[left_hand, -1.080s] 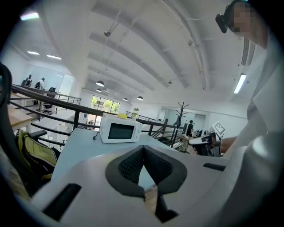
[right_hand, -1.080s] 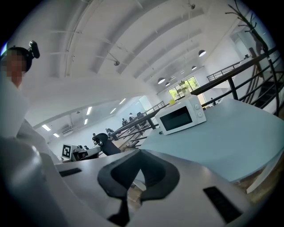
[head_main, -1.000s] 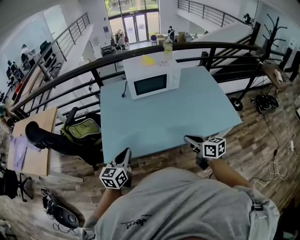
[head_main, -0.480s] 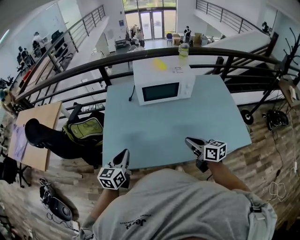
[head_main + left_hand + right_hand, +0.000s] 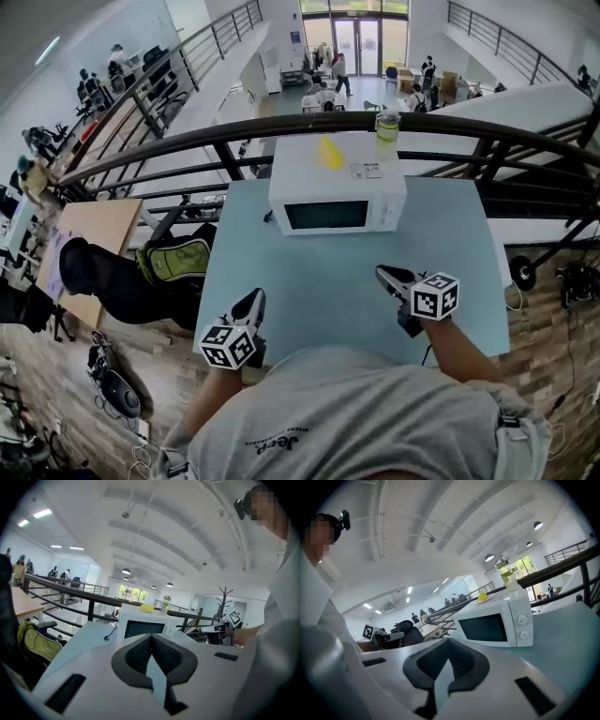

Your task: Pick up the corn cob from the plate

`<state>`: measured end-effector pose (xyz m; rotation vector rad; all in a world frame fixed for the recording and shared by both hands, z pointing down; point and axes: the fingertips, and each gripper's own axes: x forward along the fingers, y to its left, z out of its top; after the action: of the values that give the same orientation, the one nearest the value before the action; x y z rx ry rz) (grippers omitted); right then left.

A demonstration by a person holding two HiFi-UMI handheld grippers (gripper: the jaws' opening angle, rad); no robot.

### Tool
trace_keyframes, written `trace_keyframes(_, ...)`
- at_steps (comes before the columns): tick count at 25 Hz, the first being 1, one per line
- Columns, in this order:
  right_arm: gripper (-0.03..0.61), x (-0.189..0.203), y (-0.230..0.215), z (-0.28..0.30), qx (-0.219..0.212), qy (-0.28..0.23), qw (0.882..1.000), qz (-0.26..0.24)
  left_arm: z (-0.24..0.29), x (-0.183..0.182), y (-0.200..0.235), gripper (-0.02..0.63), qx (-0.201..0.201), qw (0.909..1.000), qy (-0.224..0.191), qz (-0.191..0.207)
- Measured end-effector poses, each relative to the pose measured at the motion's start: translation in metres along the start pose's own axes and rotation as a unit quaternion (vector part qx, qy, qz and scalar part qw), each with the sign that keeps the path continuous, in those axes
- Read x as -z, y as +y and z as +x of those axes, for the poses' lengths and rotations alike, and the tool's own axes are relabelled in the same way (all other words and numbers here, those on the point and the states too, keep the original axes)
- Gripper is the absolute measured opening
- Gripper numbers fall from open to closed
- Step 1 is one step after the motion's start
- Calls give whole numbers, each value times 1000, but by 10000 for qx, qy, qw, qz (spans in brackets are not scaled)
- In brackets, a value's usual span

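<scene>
A yellow corn cob (image 5: 328, 153) lies on a small pale plate (image 5: 486, 599) on top of the white microwave (image 5: 337, 197), at the far side of the light blue table (image 5: 281, 272). The left gripper view shows the corn cob (image 5: 147, 607) above the microwave (image 5: 140, 627). My left gripper (image 5: 251, 305) hangs at the table's near left corner, shut and empty. Over the near right of the table my right gripper (image 5: 389, 277) is also shut with nothing in it. Both point toward the microwave, well short of it.
A drink bottle (image 5: 386, 134) stands on the microwave's right rear corner. The microwave's cord (image 5: 267, 217) trails off its left side. A black railing (image 5: 450, 127) runs behind the table. A green backpack (image 5: 173, 258) and a wooden desk (image 5: 89, 244) are at the left.
Both grippers have swung sideways along the table's near edge and the head view has turned with them. The microwave now sits straight ahead between them. Both stay shut.
</scene>
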<state>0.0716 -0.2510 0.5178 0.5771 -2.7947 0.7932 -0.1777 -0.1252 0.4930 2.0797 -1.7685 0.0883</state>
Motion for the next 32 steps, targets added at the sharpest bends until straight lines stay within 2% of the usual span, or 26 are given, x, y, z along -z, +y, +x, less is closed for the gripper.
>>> trace_keyframes(3, 15, -25, -21, 13, 96, 51, 9997, -229, 24, -21, 0, 8, 34, 9999, -34, 139)
trace_keyframes(7, 15, -68, -36, 43, 351, 3, 9983, -472, 53, -56, 25, 8, 122, 9996, -146, 223)
trace_keyframes(11, 20, -114, -50, 86, 774, -40, 9940, -775, 89, -90, 53, 8, 432, 9978, -212, 446)
trace_keyframes(15, 100, -157, -56, 131, 993, -43, 9908, -924, 120, -122, 77, 8, 733, 9948, -274, 658)
trace_keyframes(19, 133, -200, -80, 167, 1330, 6, 9838, -1200, 163, -143, 88, 8, 898, 9930, -316, 701)
trace_keyframes(26, 184, -232, -138, 234, 1575, 285, 9780, -1339, 229, -157, 111, 8, 872, 9925, -460, 717)
trace_keyframes(32, 241, -233, -173, 273, 1584, 639, 9799, -1030, 269, -170, 121, 8, 893, 9926, -465, 678)
